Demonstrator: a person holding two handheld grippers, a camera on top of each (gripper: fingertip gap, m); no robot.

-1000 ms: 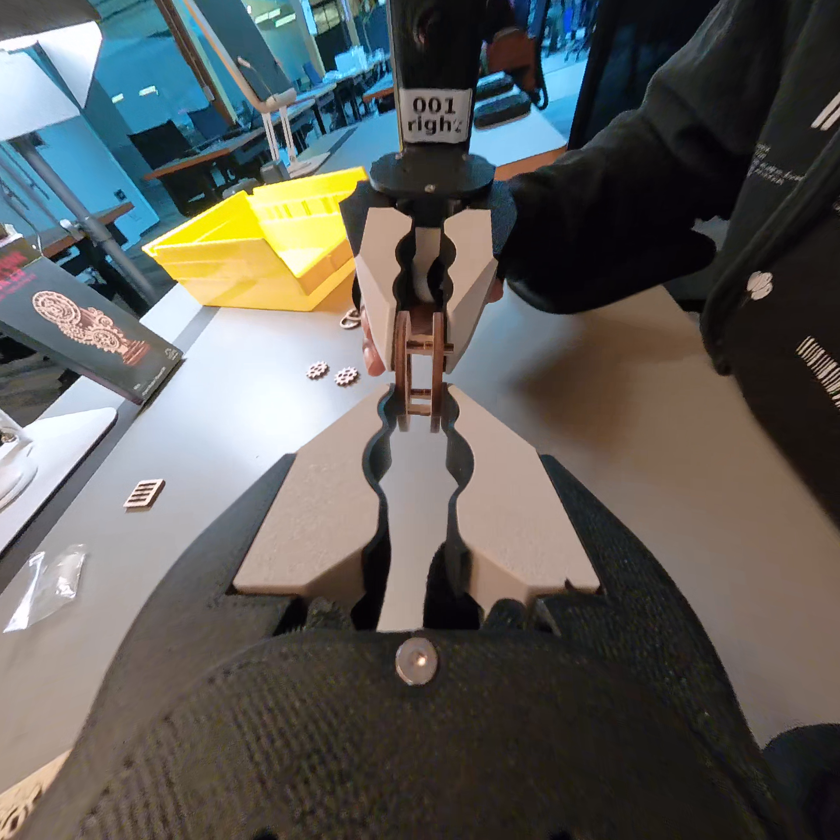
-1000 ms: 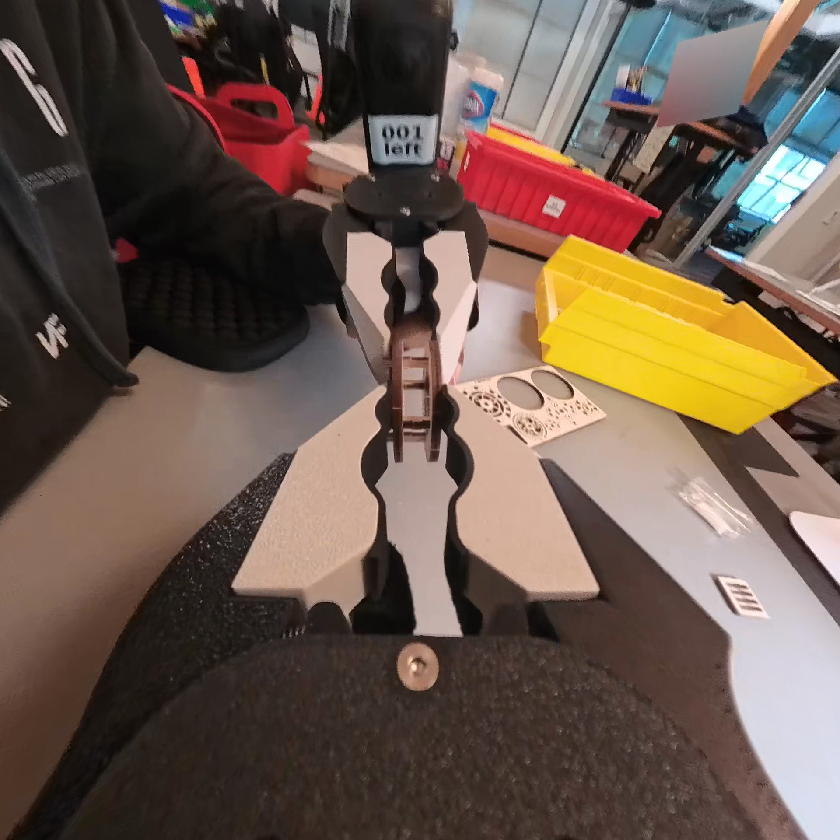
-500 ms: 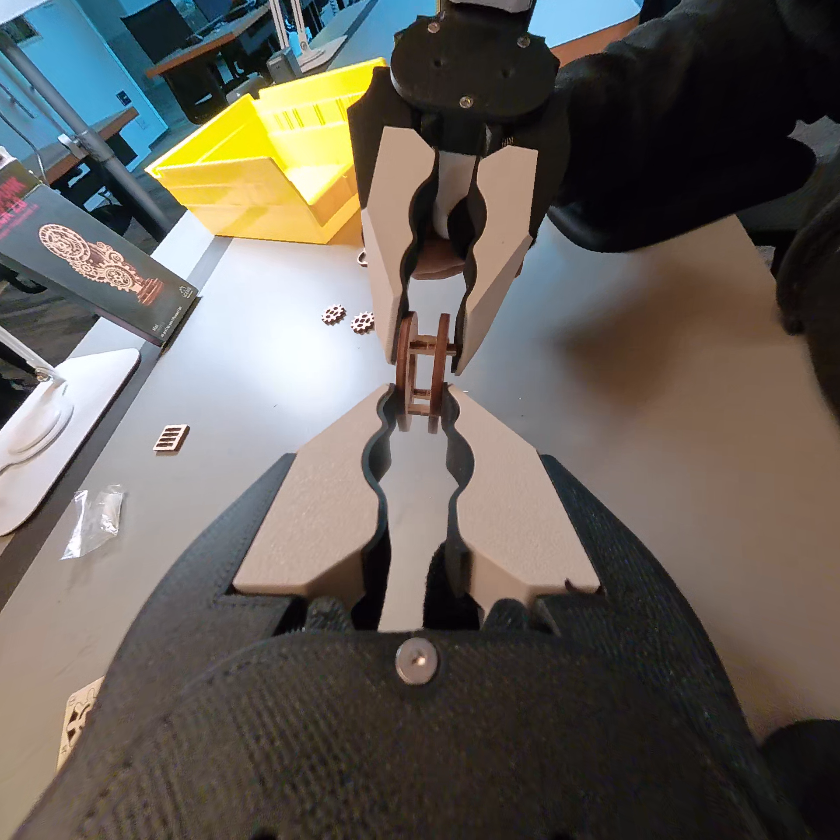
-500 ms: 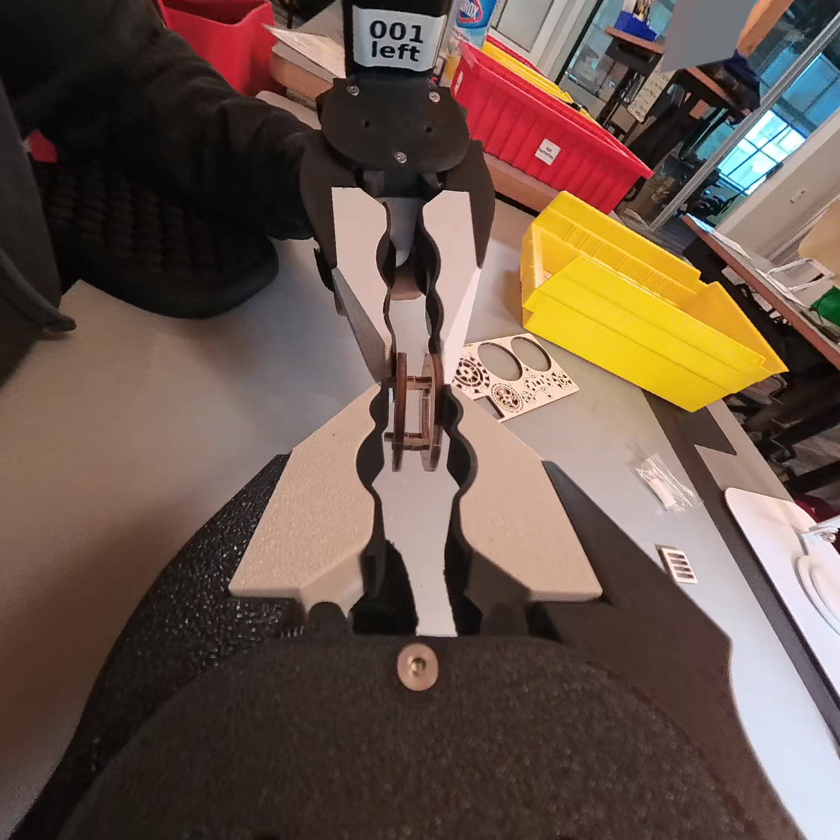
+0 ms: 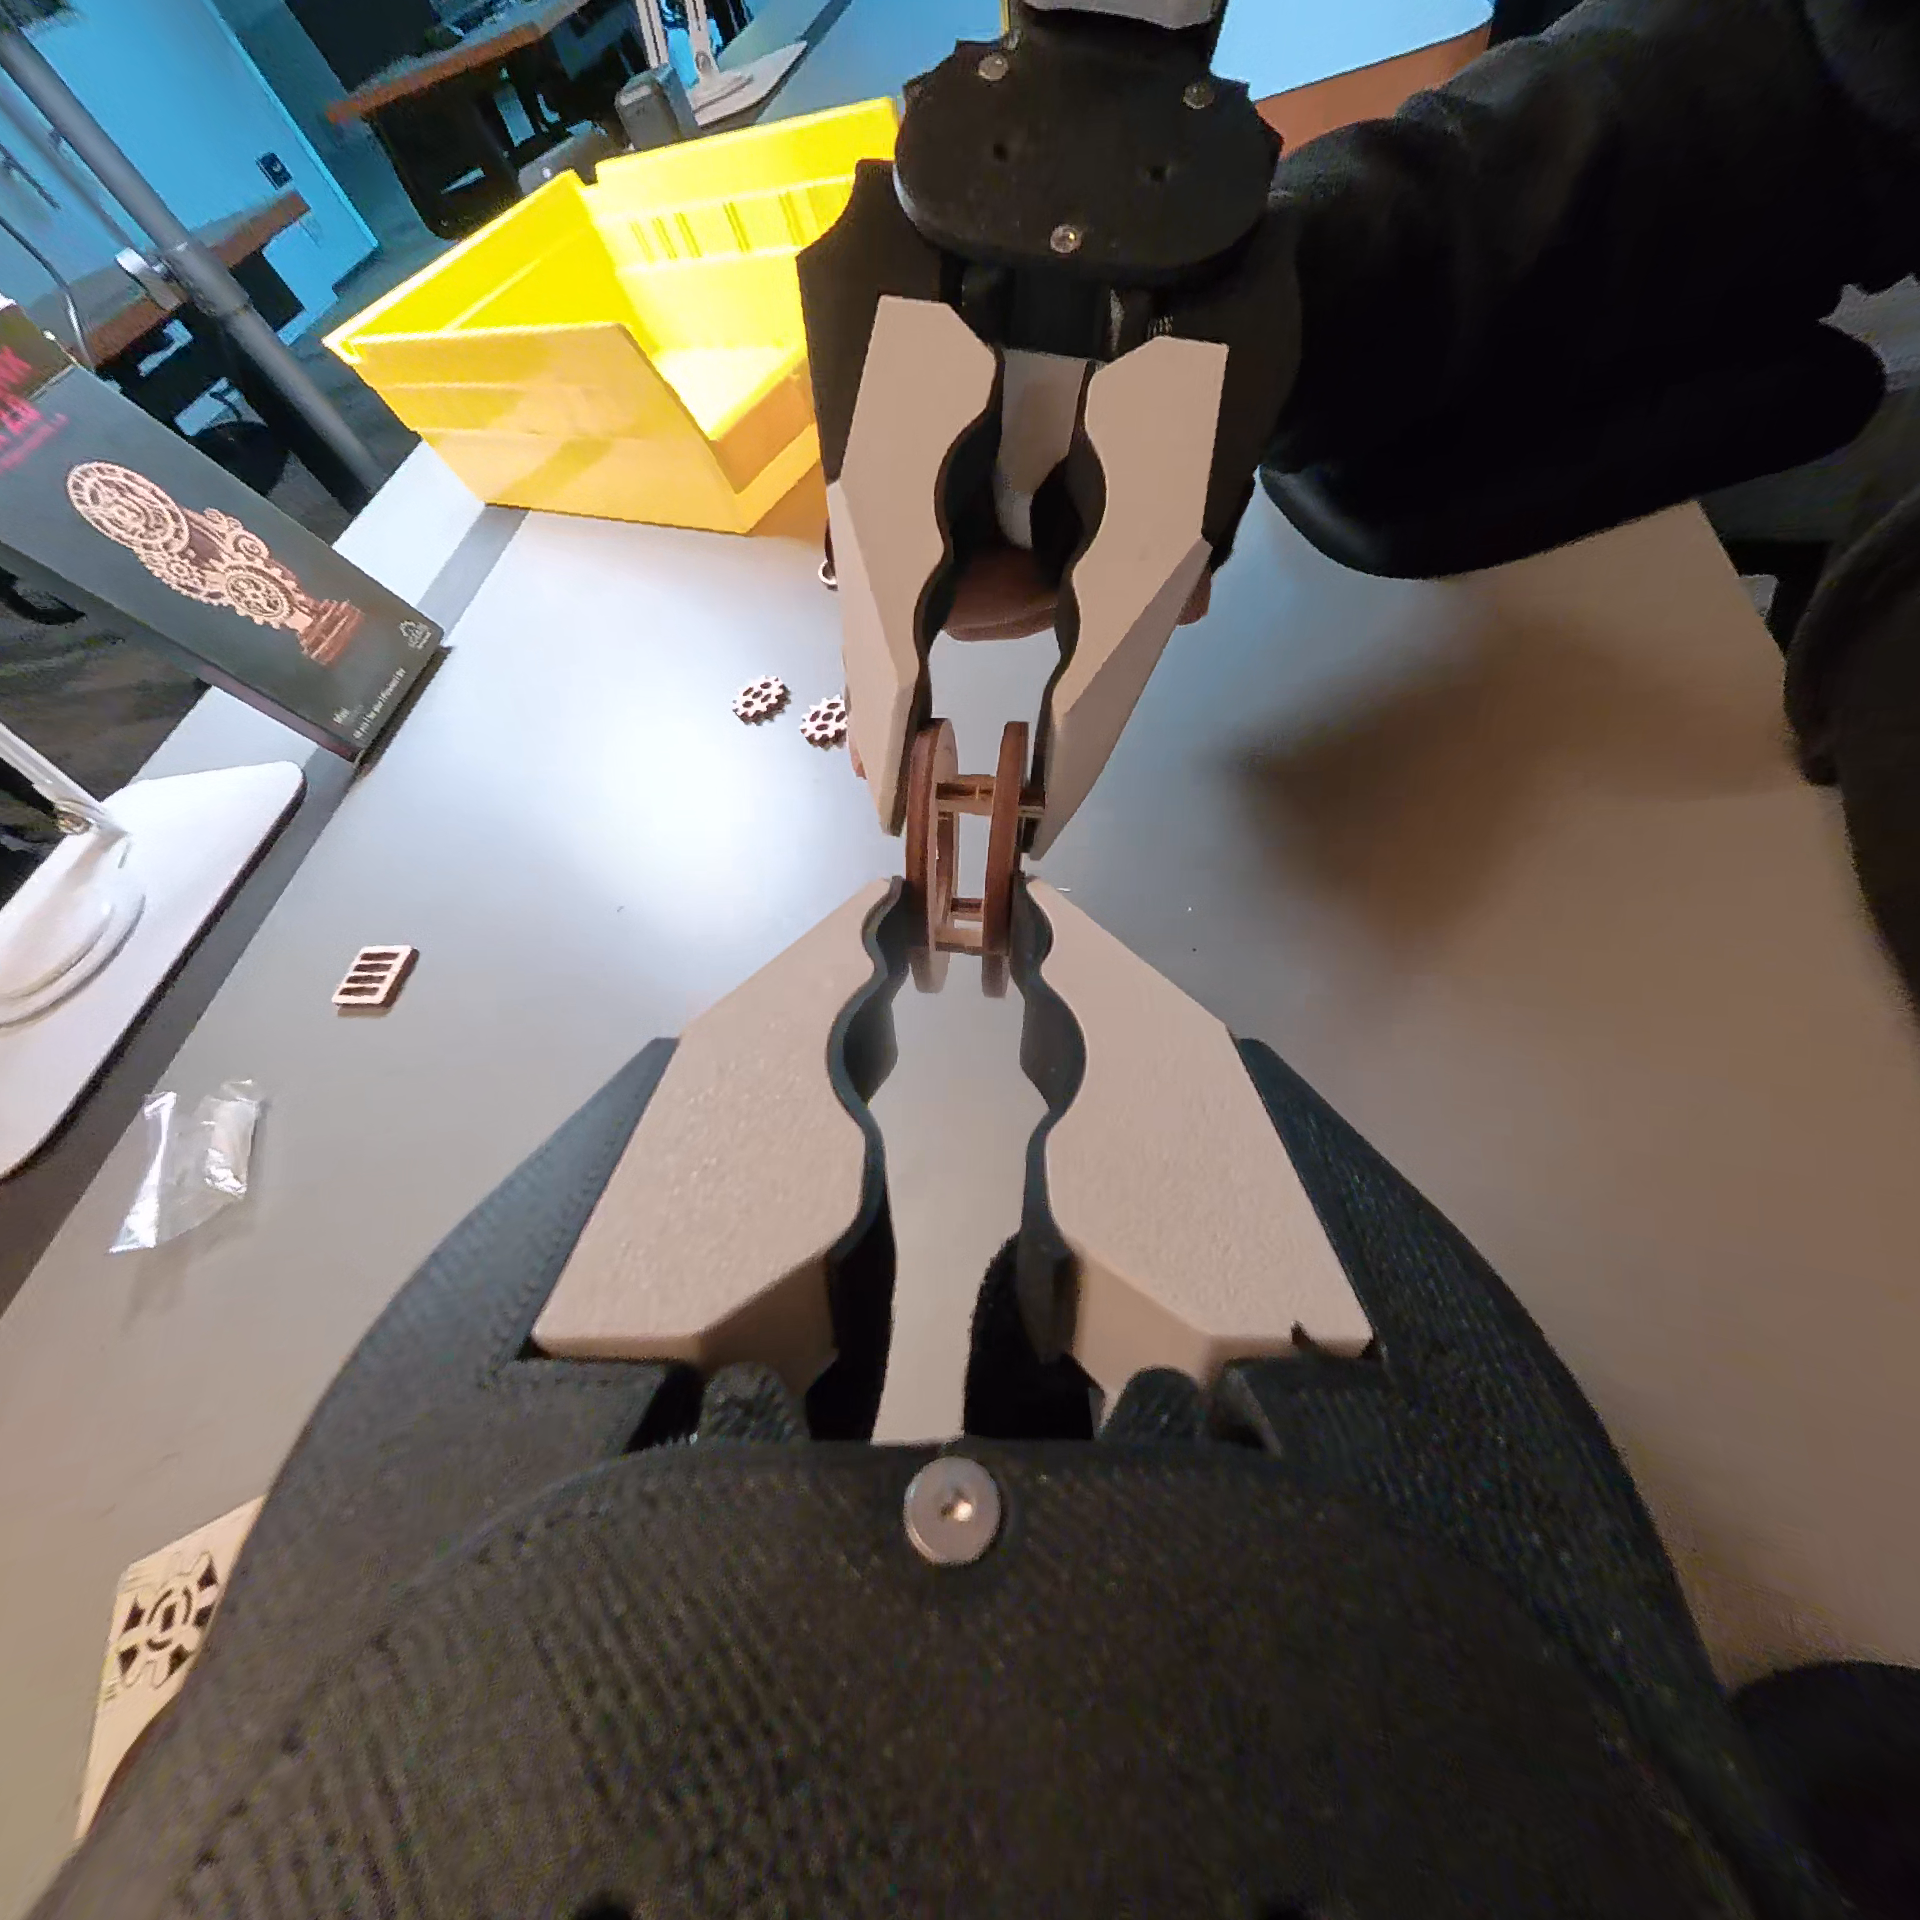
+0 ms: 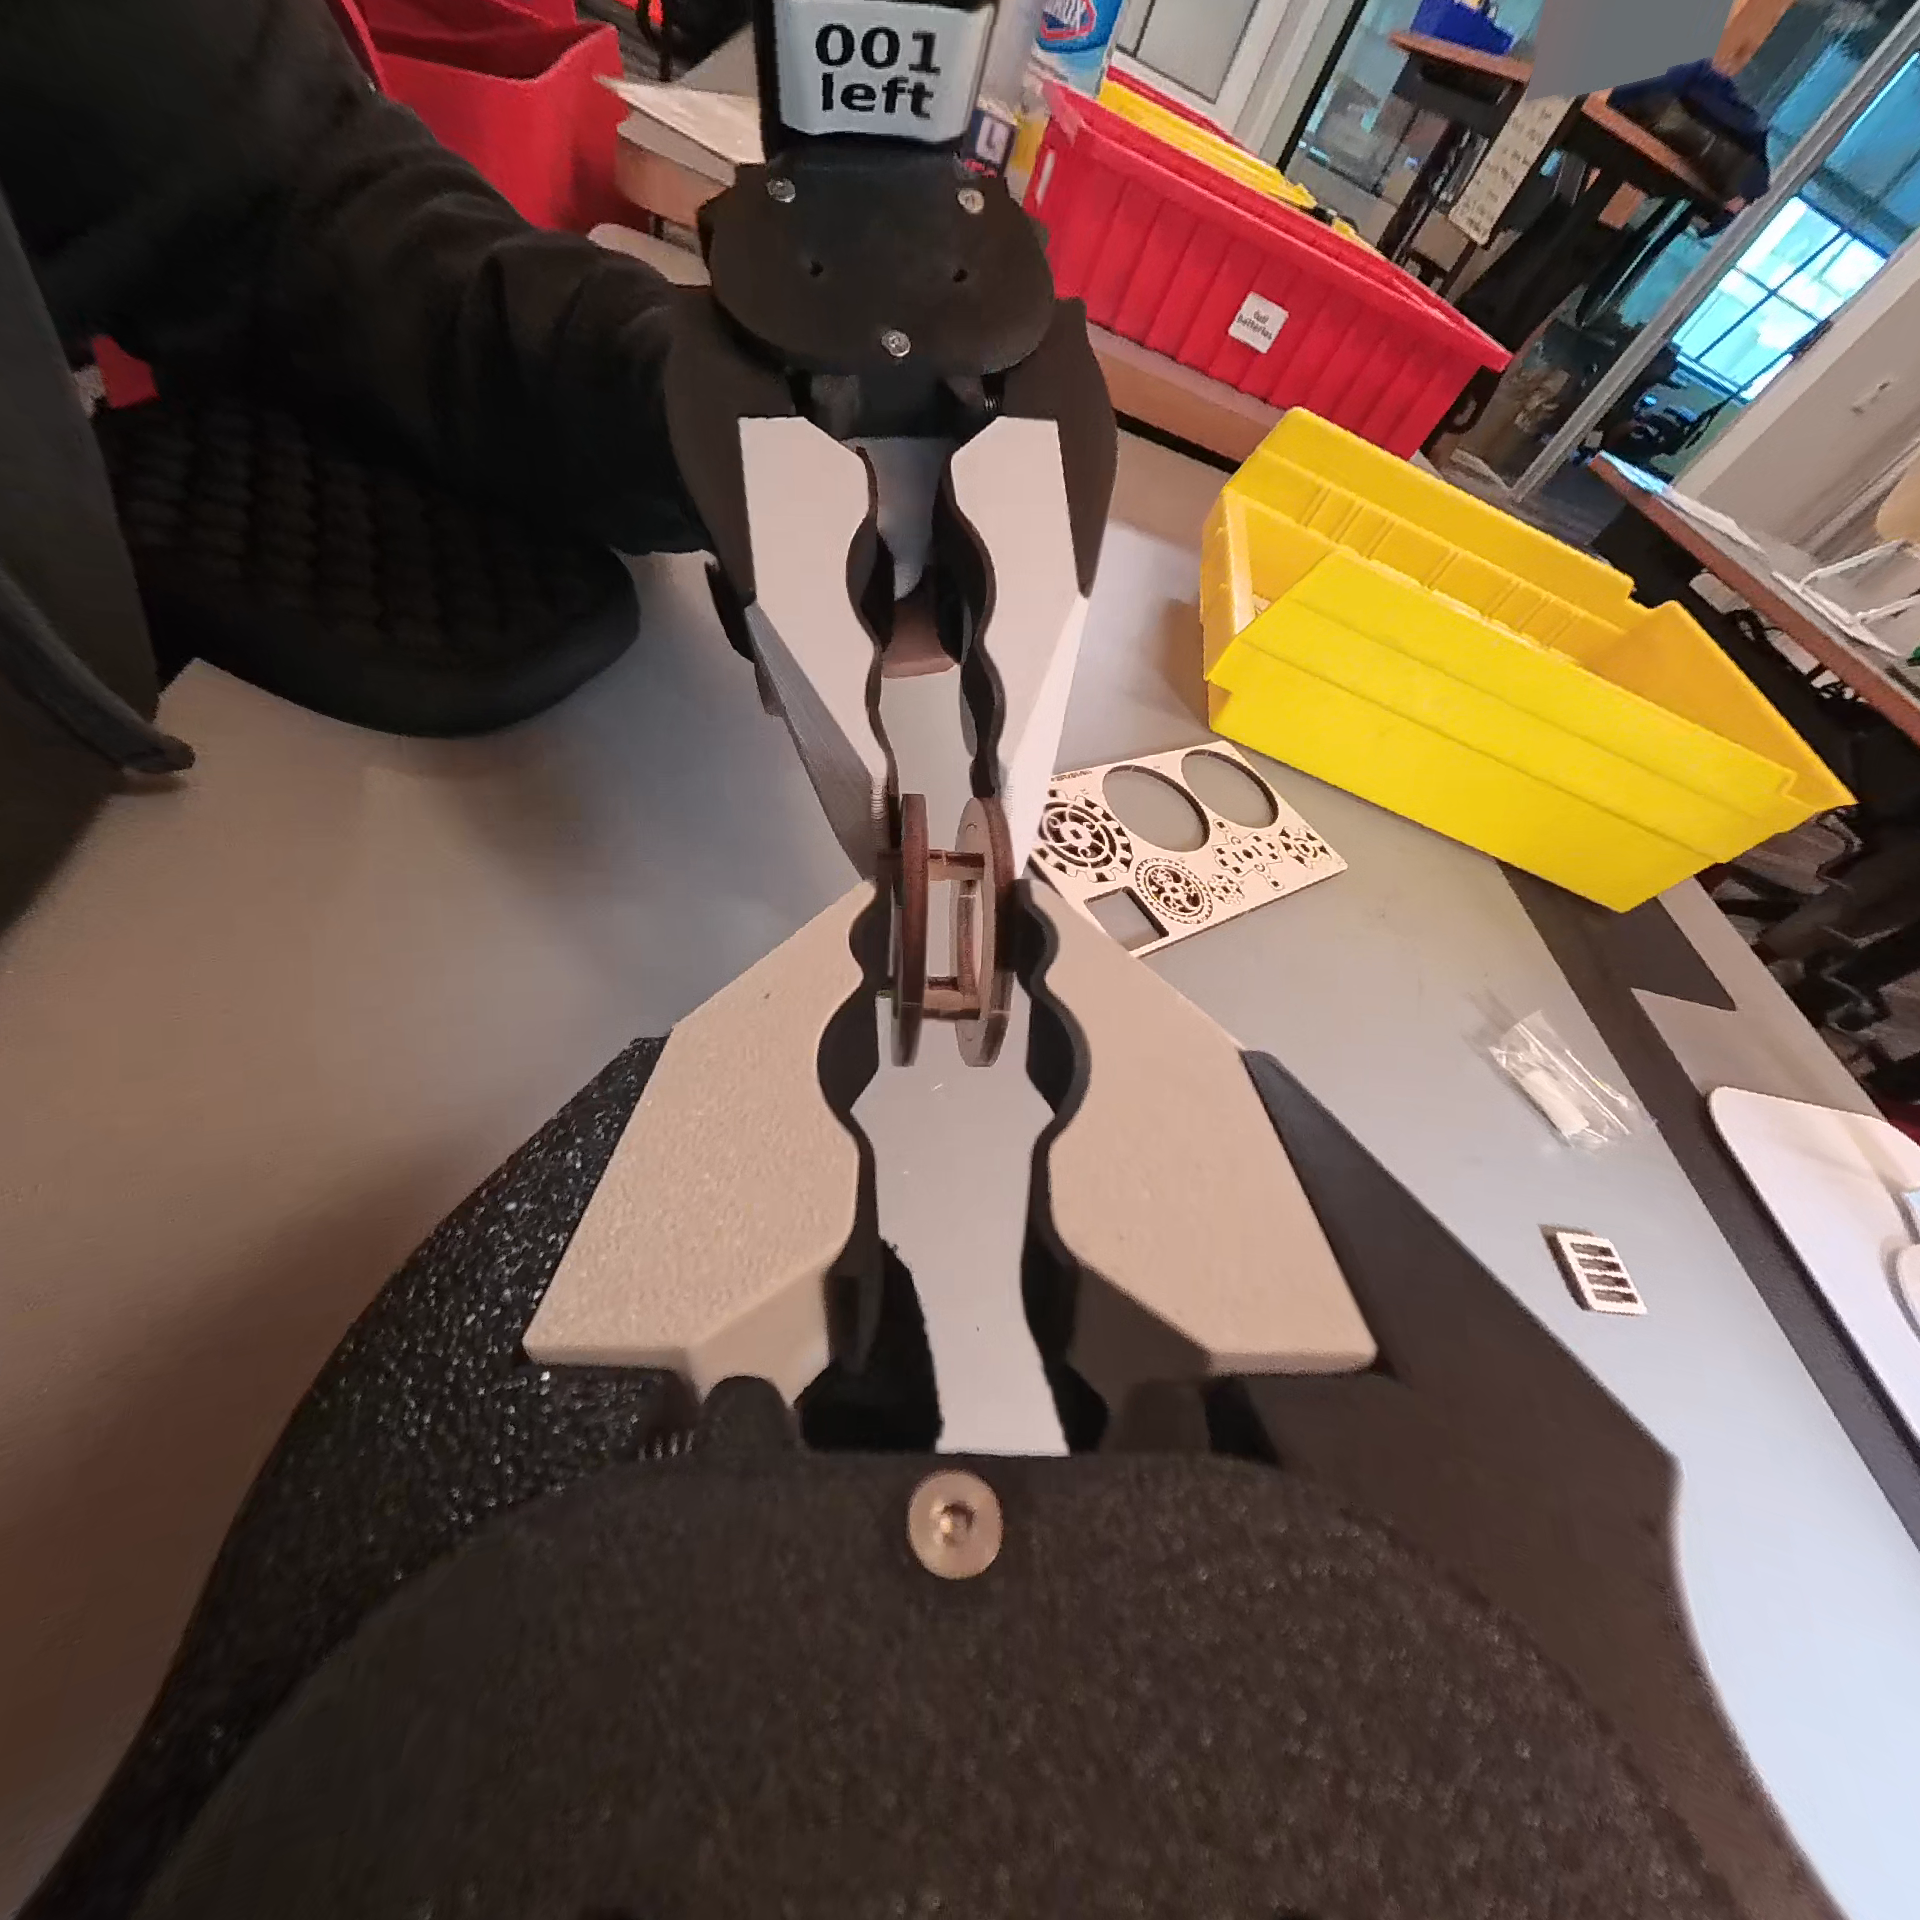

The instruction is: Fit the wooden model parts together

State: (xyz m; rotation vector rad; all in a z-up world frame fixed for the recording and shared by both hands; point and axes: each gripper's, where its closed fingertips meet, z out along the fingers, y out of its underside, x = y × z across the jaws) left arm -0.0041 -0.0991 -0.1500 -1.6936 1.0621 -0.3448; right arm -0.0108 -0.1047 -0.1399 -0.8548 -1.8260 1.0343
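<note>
A small brown wooden assembly [image 5: 961, 868], two discs joined by short cross bars, hangs above the grey table [image 5: 1403, 935] between both grippers. My left gripper [image 5: 961, 920] is shut on its near end. My right gripper [image 5: 966, 826], held by a black-gloved hand, comes down from above and pinches the far end with its tips. In the right wrist view the assembly [image 6: 945, 925] sits between my right gripper [image 6: 945, 940] fingers, and the left gripper [image 6: 940, 816] grips its far end from above.
Yellow bins [image 5: 582, 416] [image 6: 1507, 748] stand at the table's far side. Two small wooden gears [image 5: 792, 710], a slatted piece [image 5: 372, 977], a plastic bag [image 5: 192, 1164], a punched wooden sheet [image 6: 1184, 852], a dark booklet [image 5: 208, 582] and a white lamp base [image 5: 104, 914] lie around. Less than 4 cm separates the two grippers' tips. The slatted piece [image 5: 372, 977] is about equally far from each gripper, around 25 centimeters. Seen from the right wrist view [image 6: 1598, 1272] as well.
Each gripper now tilts more steeply down at the other. The assembly has slid from deeper between the fingers out to the fingertips, still held by both.
</note>
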